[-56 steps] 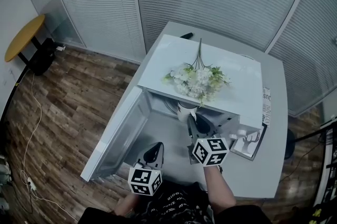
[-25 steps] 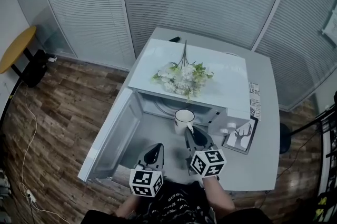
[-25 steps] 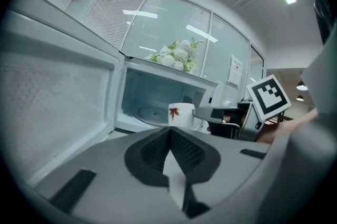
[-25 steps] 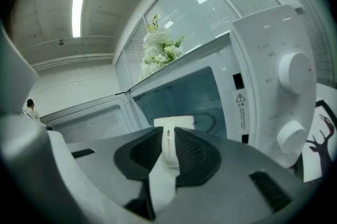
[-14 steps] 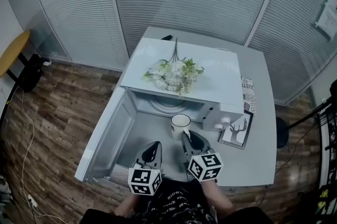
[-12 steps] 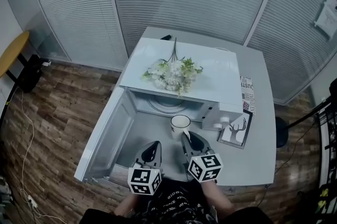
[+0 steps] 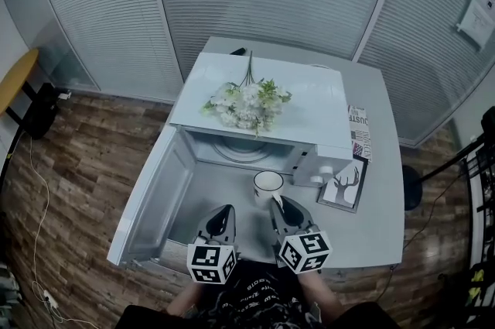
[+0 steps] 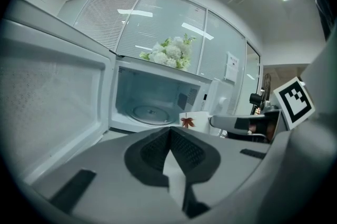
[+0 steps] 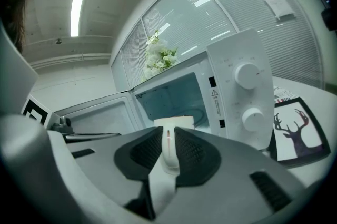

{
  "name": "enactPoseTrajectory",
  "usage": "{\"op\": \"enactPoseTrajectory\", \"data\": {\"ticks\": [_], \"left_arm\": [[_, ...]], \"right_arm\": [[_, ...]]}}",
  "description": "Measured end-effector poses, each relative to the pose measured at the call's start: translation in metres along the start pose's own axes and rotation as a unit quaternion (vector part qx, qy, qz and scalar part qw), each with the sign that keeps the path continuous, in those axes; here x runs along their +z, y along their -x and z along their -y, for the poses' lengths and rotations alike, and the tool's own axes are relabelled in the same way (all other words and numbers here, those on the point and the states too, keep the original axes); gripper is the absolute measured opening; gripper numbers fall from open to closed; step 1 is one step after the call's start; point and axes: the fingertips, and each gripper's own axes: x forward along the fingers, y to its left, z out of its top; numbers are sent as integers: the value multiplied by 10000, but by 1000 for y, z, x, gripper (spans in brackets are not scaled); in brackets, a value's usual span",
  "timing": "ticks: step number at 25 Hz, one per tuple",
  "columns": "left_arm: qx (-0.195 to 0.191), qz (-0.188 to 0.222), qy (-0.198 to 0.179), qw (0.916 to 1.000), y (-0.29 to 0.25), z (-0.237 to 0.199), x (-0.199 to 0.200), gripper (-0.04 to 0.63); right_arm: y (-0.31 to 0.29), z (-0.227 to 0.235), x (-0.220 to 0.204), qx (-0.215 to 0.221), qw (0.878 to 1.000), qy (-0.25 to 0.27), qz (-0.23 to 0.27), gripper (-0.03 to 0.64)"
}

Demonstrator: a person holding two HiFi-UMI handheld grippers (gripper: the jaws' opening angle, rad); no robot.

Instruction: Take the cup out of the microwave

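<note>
The white cup (image 7: 268, 184) is outside the open microwave (image 7: 313, 114), over the grey table in front of the cavity. My right gripper (image 7: 280, 203) is shut on its handle from the near side. The right gripper view shows the handle (image 9: 168, 154) clamped between the dark pads, with the cup (image 9: 174, 124) just beyond my right gripper (image 9: 167, 136). The left gripper view shows a red leaf print on the cup (image 8: 192, 119). My left gripper (image 7: 222, 212) stays to the cup's left, its jaws (image 8: 169, 132) shut with nothing in them.
The microwave door (image 7: 151, 200) hangs open on the left. The glass turntable (image 8: 150, 111) inside is bare. A bunch of white flowers (image 7: 244, 99) lies on top of the microwave. A framed deer picture (image 7: 340, 184) leans by the control panel (image 9: 245, 96). The table's edge (image 7: 383, 238) runs close on the right.
My right gripper has drawn the cup out of the microwave cavity towards me. The left gripper has stayed where it was.
</note>
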Motion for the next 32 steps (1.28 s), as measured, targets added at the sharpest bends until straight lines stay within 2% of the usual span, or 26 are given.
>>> {"op": "enactPoseTrajectory", "data": {"ticks": [18,32], "left_arm": [[-14,-54,-132,9999,-2,14,-5,6],[-9,-30,-220,9998,-2,16,-4,6]], "right_arm": [[42,14,-14,-232,9997,-72,56,64],[44,19,-13,-310,9994,-112,138,64]]}}
